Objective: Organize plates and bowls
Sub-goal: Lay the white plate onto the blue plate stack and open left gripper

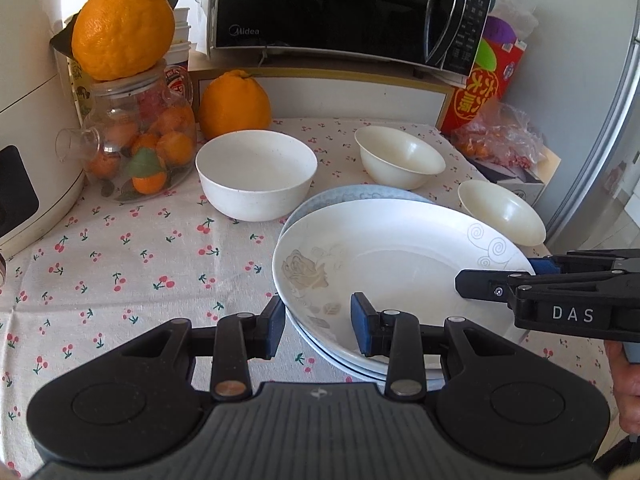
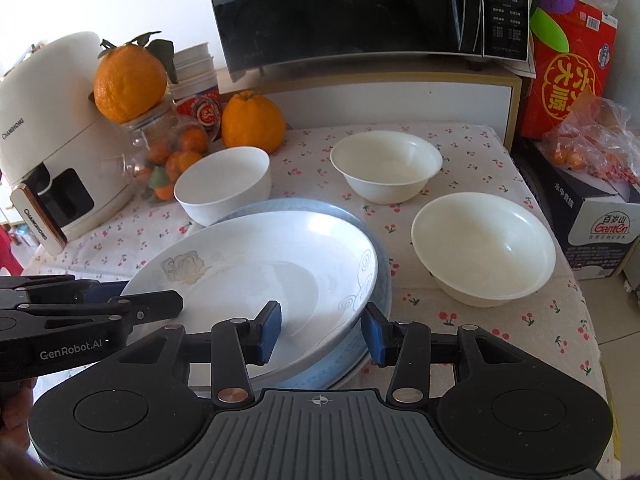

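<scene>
Left gripper (image 1: 319, 322) has its pads on each side of the near left rim of the white plate (image 1: 400, 256) and looks clamped on it. The plate is in the middle of the tabletop (image 1: 120, 260), on top of a blue plate (image 2: 304, 206). Right gripper (image 2: 322, 330) looks clamped on the near right rim the same way.

To do this step well, I think both hands should go down together and keep the plate flat. It should sit right in the middle of the blue plate. Then both can let go at once, so it does not tip.

Three bowls wait farther back: the big bowl (image 1: 256, 172) on the left, the middle bowl (image 1: 400, 156), and the right bowl (image 1: 500, 212).

The near edge of the plates hides behind the black gripper bodies. I cannot tell how many plates lie under the white one, or whether it is already resting on them.
</scene>
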`<state>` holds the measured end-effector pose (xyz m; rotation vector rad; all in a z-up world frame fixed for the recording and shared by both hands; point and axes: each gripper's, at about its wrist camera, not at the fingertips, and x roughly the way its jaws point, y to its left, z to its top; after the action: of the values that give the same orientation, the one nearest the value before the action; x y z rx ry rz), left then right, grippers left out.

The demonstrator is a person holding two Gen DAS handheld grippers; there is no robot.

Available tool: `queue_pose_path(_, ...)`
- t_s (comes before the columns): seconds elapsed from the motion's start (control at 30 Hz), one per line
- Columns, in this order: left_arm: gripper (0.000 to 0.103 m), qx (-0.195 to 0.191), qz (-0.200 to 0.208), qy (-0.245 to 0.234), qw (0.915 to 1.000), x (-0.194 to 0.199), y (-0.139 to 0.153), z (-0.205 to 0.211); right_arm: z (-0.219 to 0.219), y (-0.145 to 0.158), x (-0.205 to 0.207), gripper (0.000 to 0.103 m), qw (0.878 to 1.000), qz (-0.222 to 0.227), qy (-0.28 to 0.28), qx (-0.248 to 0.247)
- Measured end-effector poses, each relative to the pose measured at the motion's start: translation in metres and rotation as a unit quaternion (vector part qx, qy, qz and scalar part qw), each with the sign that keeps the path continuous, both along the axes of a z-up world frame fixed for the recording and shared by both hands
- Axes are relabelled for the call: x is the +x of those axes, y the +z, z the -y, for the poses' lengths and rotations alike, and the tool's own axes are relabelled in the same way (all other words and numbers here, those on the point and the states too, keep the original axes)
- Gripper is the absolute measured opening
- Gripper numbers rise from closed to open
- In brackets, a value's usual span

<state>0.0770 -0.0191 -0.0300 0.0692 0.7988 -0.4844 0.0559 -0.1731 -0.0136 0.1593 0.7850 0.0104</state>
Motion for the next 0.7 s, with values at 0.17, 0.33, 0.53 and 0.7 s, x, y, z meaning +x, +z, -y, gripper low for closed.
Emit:
queue_pose_path(0.17,0.033,0.011,0.007,-0.005,0.9999,-0.002,-0.001,0.003,-0.003,0.000,0.000,0.043,1.000,0.000,0.002,-0.015)
queue_pose_path(0.33,0.033,0.020,0.010,-0.010,0.9997,-0.004,-0.003,0.005,-0.005,0.000,0.001,0.044,1.000,0.001,0.001,-0.030)
queue_pose_path(0.53,0.032,0.037,0.017,-0.015,0.9991,-0.006,-0.003,0.009,-0.008,0.000,0.000,0.044,0.999,0.000,0.005,-0.048)
queue_pose_path(0.7,0.031,0.060,0.029,-0.021,0.9975,-0.010,-0.004,0.015,-0.013,-0.002,-0.001,0.044,0.997,-0.006,0.009,-0.075)
